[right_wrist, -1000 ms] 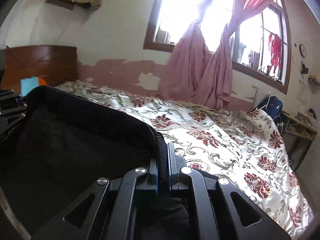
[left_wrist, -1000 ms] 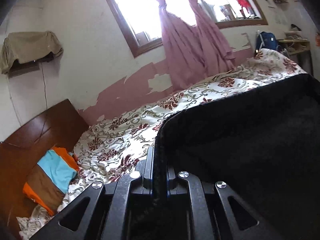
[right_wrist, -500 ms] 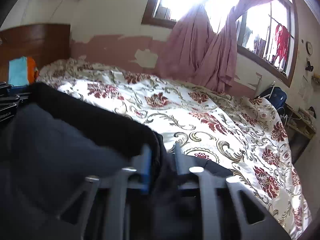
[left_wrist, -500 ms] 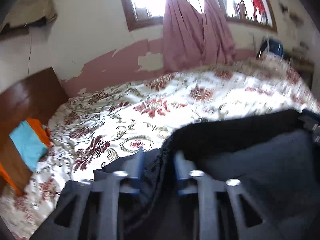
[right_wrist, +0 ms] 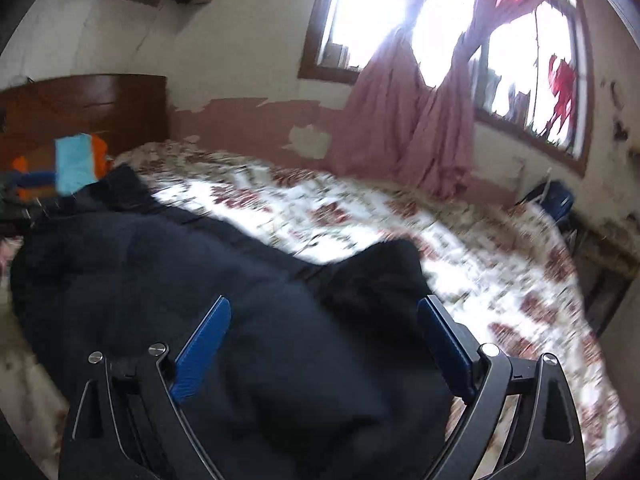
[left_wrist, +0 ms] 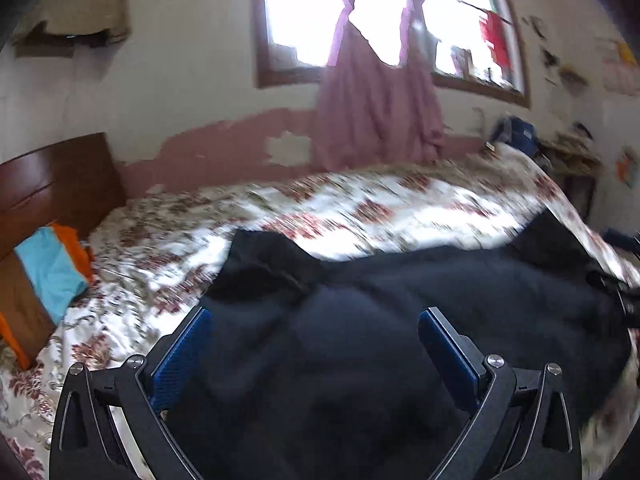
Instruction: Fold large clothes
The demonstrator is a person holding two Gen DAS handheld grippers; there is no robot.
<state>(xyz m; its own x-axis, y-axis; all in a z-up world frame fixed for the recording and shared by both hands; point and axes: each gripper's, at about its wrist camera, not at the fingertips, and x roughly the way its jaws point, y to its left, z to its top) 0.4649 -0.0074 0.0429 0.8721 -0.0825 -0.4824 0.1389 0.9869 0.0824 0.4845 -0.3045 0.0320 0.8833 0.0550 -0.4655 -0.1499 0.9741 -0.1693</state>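
Observation:
A large dark navy garment [left_wrist: 360,320] lies spread on the flowered bedspread [left_wrist: 320,208]. My left gripper [left_wrist: 316,312] hangs over its left part; its jaws are opening wide, and the blue pads [left_wrist: 184,352] stand clear of the cloth beneath them. The right wrist view shows the same garment [right_wrist: 180,280] with a folded corner near the middle. My right gripper [right_wrist: 324,308] is above its right part, its jaws opening, with cloth under the gap and the pads [right_wrist: 444,344] apart from it. Both views are motion-blurred.
A wooden headboard [left_wrist: 56,184] stands at the left with an orange, blue and brown bundle [left_wrist: 44,276] against it. Pink curtains [left_wrist: 376,100] hang at the window behind the bed. A blue bag [left_wrist: 516,136] and a cluttered shelf sit at the far right.
Both grippers were shut on the garment's upper edge and holding it up. They have since opened wide and let go. The garment has dropped flat onto the bed, and both hands have drawn back from it.

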